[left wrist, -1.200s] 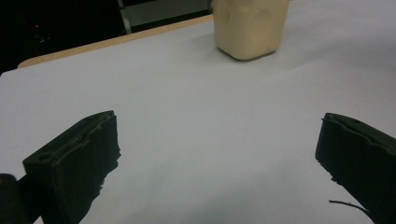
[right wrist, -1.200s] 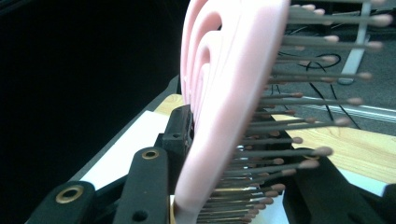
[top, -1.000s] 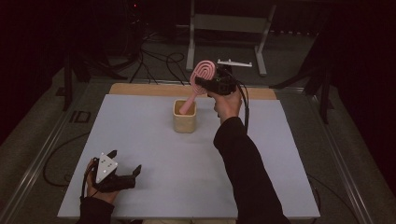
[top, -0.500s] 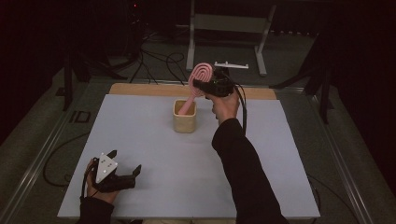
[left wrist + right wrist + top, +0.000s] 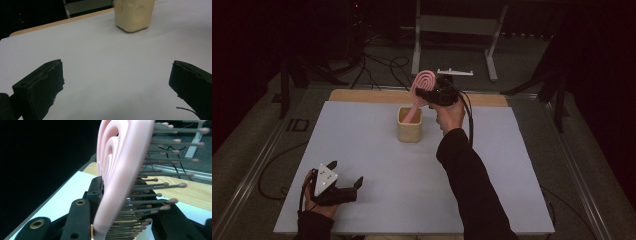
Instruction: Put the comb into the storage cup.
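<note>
High view showed the right gripper (image 5: pixel 428 93) clamped on a brush (image 5: pixel 423 84) standing in the cup (image 5: pixel 410 131) near the desk's (image 5: pixel 362 135) far edge, the left gripper (image 5: pixel 343 176) with jaws apart at the near-left corner; the light cup could tip.

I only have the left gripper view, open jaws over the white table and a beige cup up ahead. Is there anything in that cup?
Observer: Yes, a pink hairbrush stands handle-down in the beige cup, its head leaning above the rim.
Operator: Is anything holding it?
Observer: The right gripper is shut on the brush head; in the right gripper view the head sits between the jaws with its bristles pointing sideways.
Operator: And where is my left gripper relative to that?
Observer: The left gripper rests low at the table's near left corner, well apart from the cup.
</note>
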